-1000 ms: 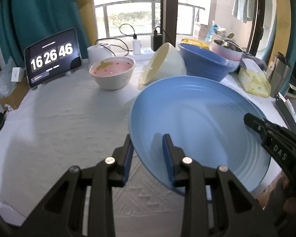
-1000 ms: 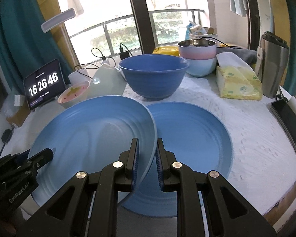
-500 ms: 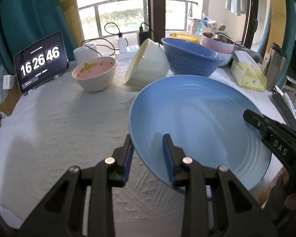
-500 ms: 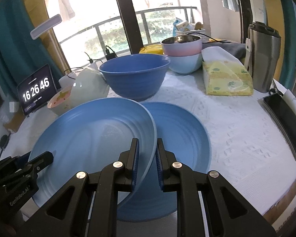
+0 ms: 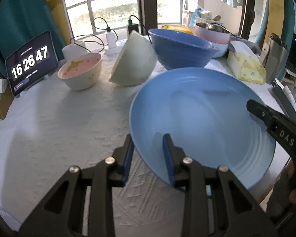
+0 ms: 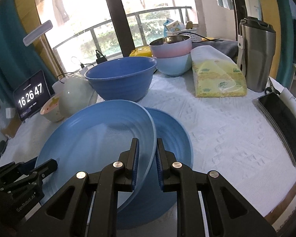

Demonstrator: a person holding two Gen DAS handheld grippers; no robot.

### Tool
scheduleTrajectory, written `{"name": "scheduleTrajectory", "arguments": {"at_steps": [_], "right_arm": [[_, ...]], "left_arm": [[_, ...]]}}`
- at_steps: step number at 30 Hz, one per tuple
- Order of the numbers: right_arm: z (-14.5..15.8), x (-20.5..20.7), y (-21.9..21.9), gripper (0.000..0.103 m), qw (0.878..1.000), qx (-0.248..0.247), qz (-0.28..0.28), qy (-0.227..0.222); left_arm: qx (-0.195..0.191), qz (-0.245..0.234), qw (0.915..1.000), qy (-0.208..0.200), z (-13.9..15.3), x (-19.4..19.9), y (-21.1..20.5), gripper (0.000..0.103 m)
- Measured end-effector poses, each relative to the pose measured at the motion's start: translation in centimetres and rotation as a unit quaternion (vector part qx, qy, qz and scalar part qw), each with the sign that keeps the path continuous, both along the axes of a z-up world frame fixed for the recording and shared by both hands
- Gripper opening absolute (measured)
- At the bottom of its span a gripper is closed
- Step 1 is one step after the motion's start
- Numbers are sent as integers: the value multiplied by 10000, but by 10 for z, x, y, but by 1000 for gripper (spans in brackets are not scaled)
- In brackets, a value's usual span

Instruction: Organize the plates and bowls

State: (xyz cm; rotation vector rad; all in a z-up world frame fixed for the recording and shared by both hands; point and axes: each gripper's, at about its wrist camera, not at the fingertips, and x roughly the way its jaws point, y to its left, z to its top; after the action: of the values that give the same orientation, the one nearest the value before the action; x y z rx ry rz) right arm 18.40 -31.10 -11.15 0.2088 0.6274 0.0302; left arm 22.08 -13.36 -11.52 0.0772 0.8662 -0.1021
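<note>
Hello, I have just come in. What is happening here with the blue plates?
A person is holding one blue plate with two hand grippers. The left gripper has the plate's left rim between its fingers, and the right gripper has the right rim. The plate is lifted and tilted, partly over a second blue plate that lies flat on the white table. Several bowls stand behind, not yet touched.

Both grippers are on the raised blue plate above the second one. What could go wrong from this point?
1. The lifted plate is held only at its rim by the left gripper and right gripper; if either loosens, it could tip and slip.
2. It only partly overlaps the lower plate, so set down now it may land off-centre.
3. The tilted pale bowl leaning beside the large blue bowl could roll if nudged.
</note>
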Motion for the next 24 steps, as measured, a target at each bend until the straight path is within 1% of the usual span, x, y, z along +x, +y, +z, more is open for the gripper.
{"name": "scheduleTrajectory", "arguments": {"at_steps": [12, 17, 19, 24], "right_arm": [[-5, 6, -13, 18, 9998, 13, -157, 81], [-7, 8, -24, 18, 9995, 36, -305, 121], [-7, 8, -26, 18, 9995, 81, -284, 119], [-6, 7, -26, 18, 9995, 40, -280, 124]], "left_arm": [[4, -161, 9998, 102, -8, 10, -16, 32], [-16, -340, 9990, 281, -15, 14, -26, 32], [34, -344, 9989, 304, -17, 15, -29, 32], [-55, -331, 9988, 349, -17, 17, -27, 33]]}}
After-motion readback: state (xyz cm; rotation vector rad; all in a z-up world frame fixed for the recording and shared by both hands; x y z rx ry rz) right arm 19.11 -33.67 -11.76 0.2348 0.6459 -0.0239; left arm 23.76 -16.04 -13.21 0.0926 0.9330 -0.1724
